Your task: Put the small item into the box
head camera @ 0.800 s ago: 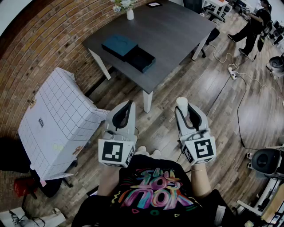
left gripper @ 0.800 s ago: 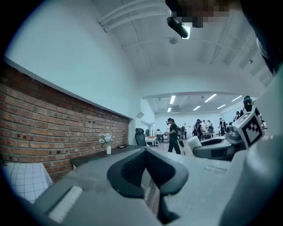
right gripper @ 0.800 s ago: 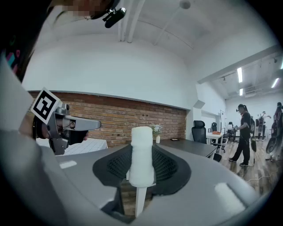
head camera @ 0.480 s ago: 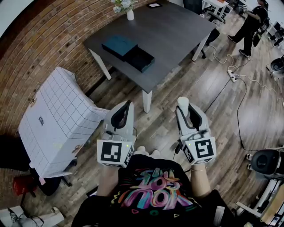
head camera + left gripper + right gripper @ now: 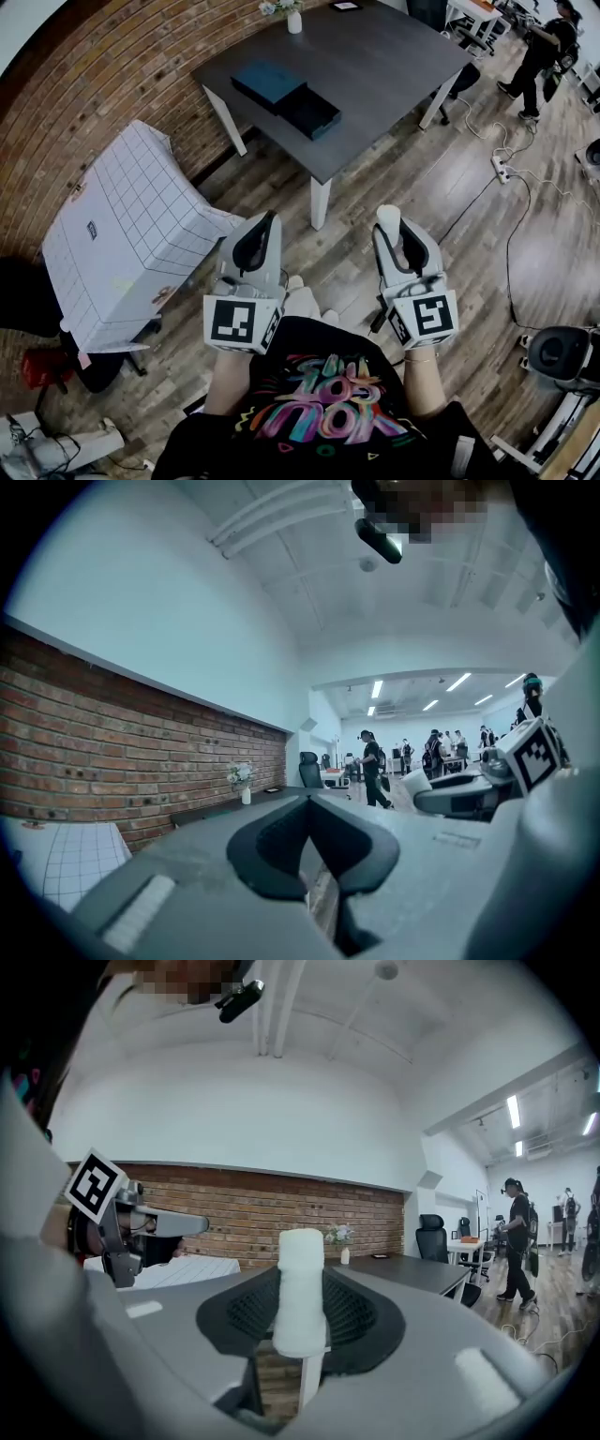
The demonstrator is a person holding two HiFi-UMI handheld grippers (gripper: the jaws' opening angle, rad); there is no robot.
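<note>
My right gripper [image 5: 389,225] is shut on a small white cylinder [image 5: 386,217], which stands upright between its pads [image 5: 301,1288]. The left gripper [image 5: 270,220] is beside it, jaws together with nothing in them; in the left gripper view [image 5: 309,803] its tips meet. Both are held level above the wooden floor, short of the dark grey table [image 5: 375,66]. A dark teal box [image 5: 312,112] lies open on the table, with its lid [image 5: 268,82] beside it. In the right gripper view the table [image 5: 412,1274] shows beyond the cylinder.
A white grid-patterned case [image 5: 122,234] stands at the left by the brick wall [image 5: 103,84]. A small vase of flowers [image 5: 293,19] is on the table's far end. Cables and a power strip [image 5: 500,165] lie on the floor at the right. A person [image 5: 544,47] stands far right.
The table and box have shifted a little up and to the right in the head view. Both grippers keep the same pose, the white cylinder still gripped.
</note>
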